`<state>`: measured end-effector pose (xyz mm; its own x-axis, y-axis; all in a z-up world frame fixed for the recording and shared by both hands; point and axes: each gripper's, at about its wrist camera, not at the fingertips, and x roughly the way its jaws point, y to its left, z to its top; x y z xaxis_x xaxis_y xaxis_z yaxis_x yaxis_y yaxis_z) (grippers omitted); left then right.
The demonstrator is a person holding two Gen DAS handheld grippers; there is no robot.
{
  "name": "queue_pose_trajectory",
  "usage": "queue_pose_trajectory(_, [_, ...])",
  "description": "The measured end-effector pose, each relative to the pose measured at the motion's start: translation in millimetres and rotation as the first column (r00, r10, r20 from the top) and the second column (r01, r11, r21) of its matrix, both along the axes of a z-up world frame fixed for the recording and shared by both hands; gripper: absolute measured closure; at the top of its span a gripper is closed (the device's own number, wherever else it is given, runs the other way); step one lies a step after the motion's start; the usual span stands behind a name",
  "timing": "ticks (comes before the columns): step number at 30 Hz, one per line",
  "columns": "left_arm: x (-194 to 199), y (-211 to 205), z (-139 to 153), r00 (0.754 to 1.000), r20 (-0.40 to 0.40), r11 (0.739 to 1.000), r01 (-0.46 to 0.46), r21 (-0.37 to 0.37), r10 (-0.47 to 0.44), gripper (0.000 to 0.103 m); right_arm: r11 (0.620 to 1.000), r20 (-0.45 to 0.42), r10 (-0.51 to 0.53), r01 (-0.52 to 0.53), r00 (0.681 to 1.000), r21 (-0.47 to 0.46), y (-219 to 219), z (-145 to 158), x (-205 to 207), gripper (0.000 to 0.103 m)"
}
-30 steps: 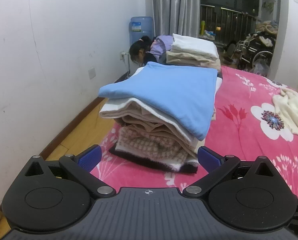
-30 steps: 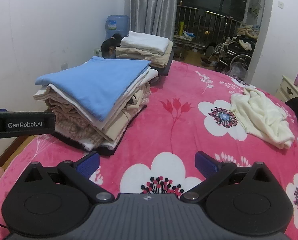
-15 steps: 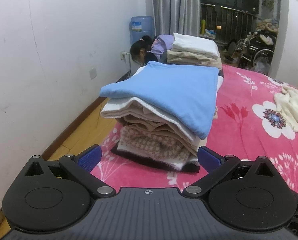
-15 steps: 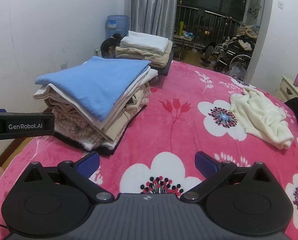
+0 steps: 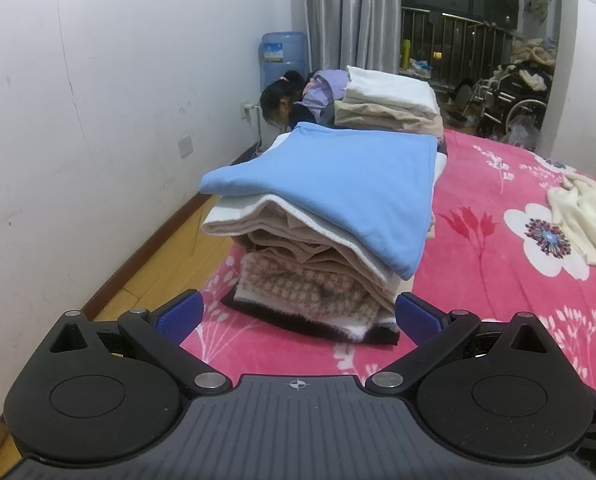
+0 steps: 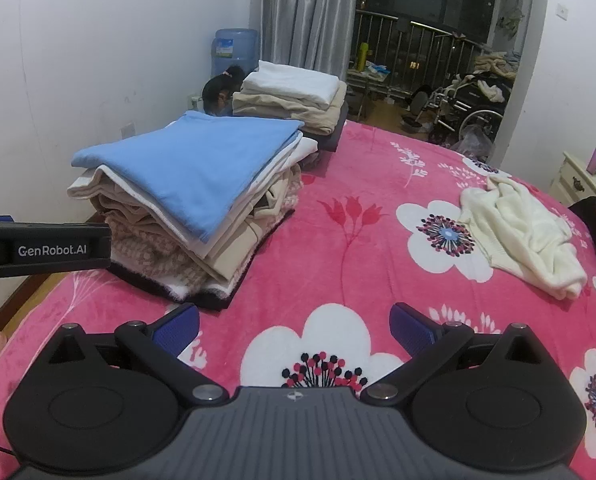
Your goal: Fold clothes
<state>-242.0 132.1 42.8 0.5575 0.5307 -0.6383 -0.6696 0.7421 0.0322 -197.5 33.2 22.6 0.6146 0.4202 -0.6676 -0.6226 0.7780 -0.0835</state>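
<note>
I have both grippers held low over the bed (image 6: 338, 240), which is covered by a pink blanket with big white flowers. My left gripper (image 5: 298, 316) points at the near stack of folded clothes (image 5: 322, 240); its jaws are spread wide and hold nothing. A blue garment (image 5: 338, 176) lies on top of that stack, over white, beige and checked layers. My right gripper (image 6: 293, 324) hangs above bare blanket, its jaws likewise released and empty. From the right wrist view, the left gripper's body shows at the left edge, just beside the stack. A second, smaller stack (image 6: 293, 100) of white and beige pieces sits behind the first one, near the curtain (image 6: 302, 16). The one piece not yet folded, a cream sweater (image 6: 526, 232), lies crumpled on the right side of the bed, well apart from both stacks. A person (image 5: 281, 100) crouches beyond the bed by a water jug (image 5: 281, 56).
</note>
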Motion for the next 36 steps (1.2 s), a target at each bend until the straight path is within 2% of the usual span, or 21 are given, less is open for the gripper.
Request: queue_pose_trajectory(36, [0.2,-0.1,-0.1,1.0,-0.004,1.0,0.006,-0.001,-0.006,0.0,1.0,-0.007,0.009,-0.009,1.0,-0.006,-0.1,-1.2,-0.7,0.0])
